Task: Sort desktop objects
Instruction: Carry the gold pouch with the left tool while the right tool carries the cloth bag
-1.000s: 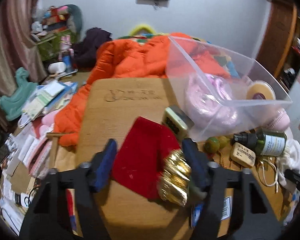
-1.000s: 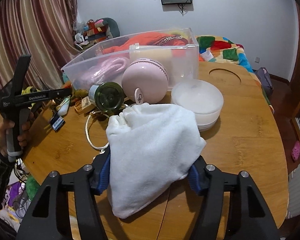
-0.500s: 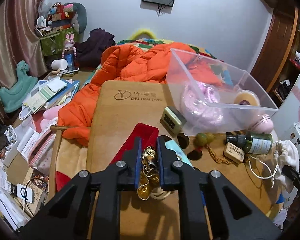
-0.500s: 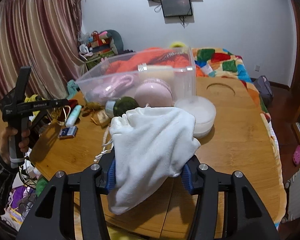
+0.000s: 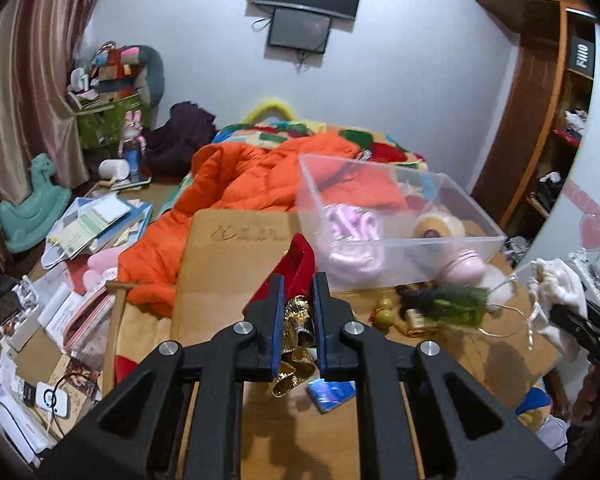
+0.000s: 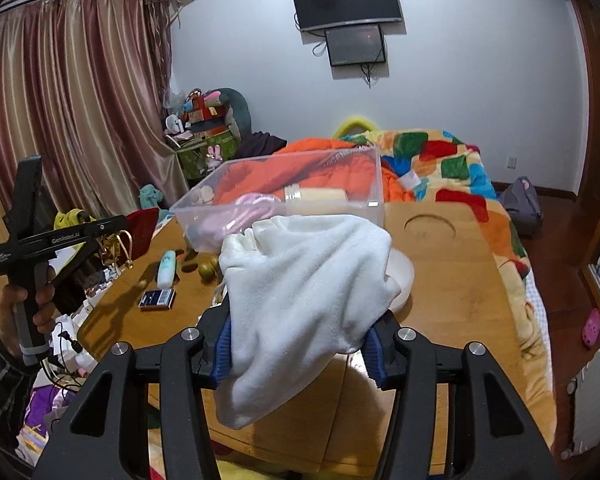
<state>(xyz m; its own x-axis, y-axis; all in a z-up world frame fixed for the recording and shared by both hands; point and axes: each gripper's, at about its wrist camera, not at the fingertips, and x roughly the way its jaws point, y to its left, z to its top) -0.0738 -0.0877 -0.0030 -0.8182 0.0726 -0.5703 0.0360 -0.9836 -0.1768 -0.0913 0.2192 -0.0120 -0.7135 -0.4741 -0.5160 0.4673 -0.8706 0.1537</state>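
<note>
- L gripper (image 5: 296, 312): jaws clenched on red pouch (image 5: 296, 264) at its gold-trimmed neck; gold trim (image 5: 296, 344) bunched between blue pads and hanging below them. Pouch body sticks out fwd past the tips, off the table (image 5: 220, 280).
- Same gripper seen from R cam: held in a hand (image 6: 28, 300) w/ striped sleeve at frame left, red pouch (image 6: 142, 232) at its tip, above table edge.
- R gripper (image 6: 300, 340): jaws partway shut, grasping white bag (image 6: 304, 292); cloth bulges up and fwd between pads, one corner droops below. Bag lifted clear of table, drawstring end toward bin.
- From L cam, white bag (image 5: 556, 292) shows far right, at R gripper's tip; cord trails toward table.
- Clear bin (image 5: 384, 232) on table far side, beyond both grippers. Inside: pink cord bundle (image 5: 352, 228), tape roll (image 5: 436, 228).
- Pink round case (image 5: 464, 268) just beside bin's near wall; green bottle (image 5: 456, 300) in front of it, blurred.
- On table near bin, L side: tube (image 6: 167, 268), olive ball (image 6: 209, 270), blue card pack (image 6: 158, 300). All loose, apart from each other.
- White round dish (image 6: 404, 280) behind white bag, mostly hidden by it.
- Orange jacket (image 5: 236, 196) heaped behind table, touching its far edge.
- Floor left of table: papers, books, clutter; detail too small to sort.
</note>
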